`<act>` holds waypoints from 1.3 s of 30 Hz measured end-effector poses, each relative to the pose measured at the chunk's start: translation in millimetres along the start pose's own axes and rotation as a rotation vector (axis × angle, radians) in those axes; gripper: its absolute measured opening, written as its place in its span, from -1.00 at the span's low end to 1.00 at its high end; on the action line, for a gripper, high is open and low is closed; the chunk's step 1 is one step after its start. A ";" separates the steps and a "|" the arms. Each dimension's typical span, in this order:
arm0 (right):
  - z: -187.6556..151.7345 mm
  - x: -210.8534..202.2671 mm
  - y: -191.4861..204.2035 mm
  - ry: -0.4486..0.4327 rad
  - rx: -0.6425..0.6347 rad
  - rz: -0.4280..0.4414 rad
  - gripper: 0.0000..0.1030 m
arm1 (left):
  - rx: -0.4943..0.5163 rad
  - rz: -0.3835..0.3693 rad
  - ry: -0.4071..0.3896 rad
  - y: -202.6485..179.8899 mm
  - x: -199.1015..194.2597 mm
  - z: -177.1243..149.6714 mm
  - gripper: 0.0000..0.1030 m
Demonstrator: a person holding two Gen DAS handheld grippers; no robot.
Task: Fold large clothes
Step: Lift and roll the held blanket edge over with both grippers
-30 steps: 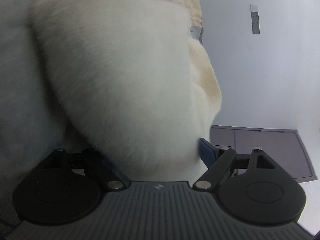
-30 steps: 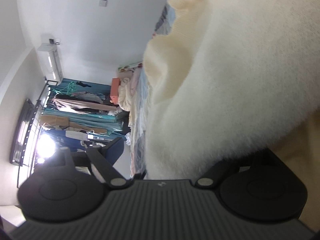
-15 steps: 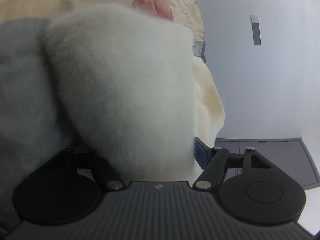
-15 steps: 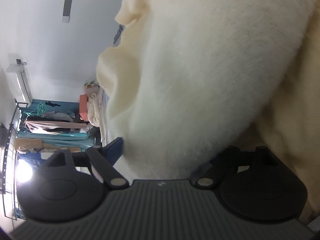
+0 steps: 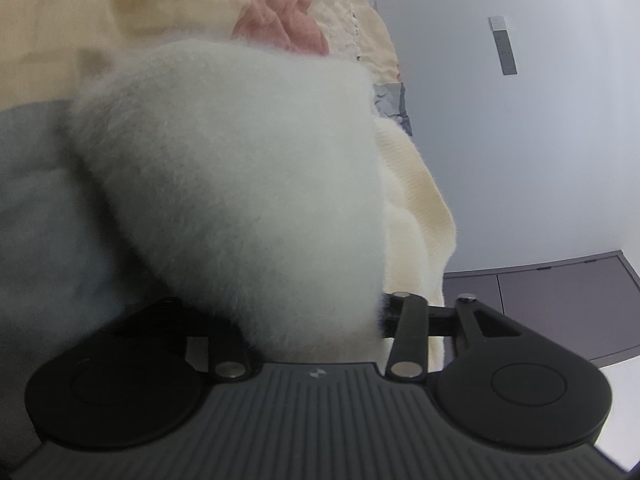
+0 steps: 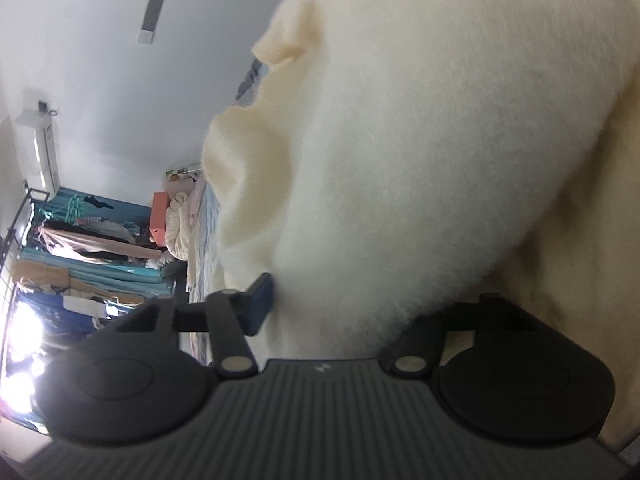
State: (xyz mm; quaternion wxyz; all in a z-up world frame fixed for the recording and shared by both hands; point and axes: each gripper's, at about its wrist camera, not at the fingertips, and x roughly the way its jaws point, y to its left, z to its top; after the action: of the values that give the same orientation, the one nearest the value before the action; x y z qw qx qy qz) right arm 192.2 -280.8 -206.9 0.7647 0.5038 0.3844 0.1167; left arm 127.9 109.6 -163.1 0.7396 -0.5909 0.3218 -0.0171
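Observation:
A thick fold of a fluffy cream-white garment (image 5: 240,184) fills the left wrist view and runs down between the jaws of my left gripper (image 5: 308,316). Those jaws are closing and pinch the fold; both fingertips are buried in the pile. In the right wrist view the same kind of fluffy cream garment (image 6: 420,152) hangs into my right gripper (image 6: 356,312). Its jaws are closing too. The blue pad (image 6: 260,304) on the left finger presses the fabric's edge, and the other finger is hidden under the fold.
Left wrist view: a beige bedspread (image 5: 60,20) with a pink patch (image 5: 280,12), grey cloth (image 5: 36,208), a white wall and a dark cabinet (image 5: 560,296). Right wrist view: a wall air conditioner (image 6: 40,148) and a crowded clothes rack (image 6: 92,248) by a bright window.
Both pairs of jaws have drawn in onto the fluffy fold. The left gripper has risen slightly, showing more bedspread. The right view has swung, so the garment now covers more of it.

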 end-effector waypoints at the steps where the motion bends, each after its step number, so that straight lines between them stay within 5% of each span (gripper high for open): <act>1: -0.1 -2.4 2.7 -0.005 -0.017 0.001 -0.05 | 0.013 0.000 -0.001 -4.1 -2.8 -1.0 -0.14; 15: 1.7 -51.5 52.7 -0.067 -0.224 0.069 -0.37 | 0.163 -0.108 -0.059 -58.9 -75.6 -23.1 -0.21; 25: -3.4 -79.6 58.6 -0.021 -0.272 0.071 -0.39 | 0.220 -0.084 -0.035 -59.6 -106.1 -57.5 -0.21; 39: -2.2 -84.5 45.8 -0.013 -0.253 0.098 -0.34 | 0.243 -0.114 0.025 -54.8 -109.9 -48.7 -0.09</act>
State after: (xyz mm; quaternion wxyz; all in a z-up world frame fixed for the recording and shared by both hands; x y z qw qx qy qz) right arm 143.0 -305.8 -128.1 0.8180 0.4222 0.3367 0.1982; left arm 36.2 95.6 -69.1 0.7994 -0.5141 0.2926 -0.1054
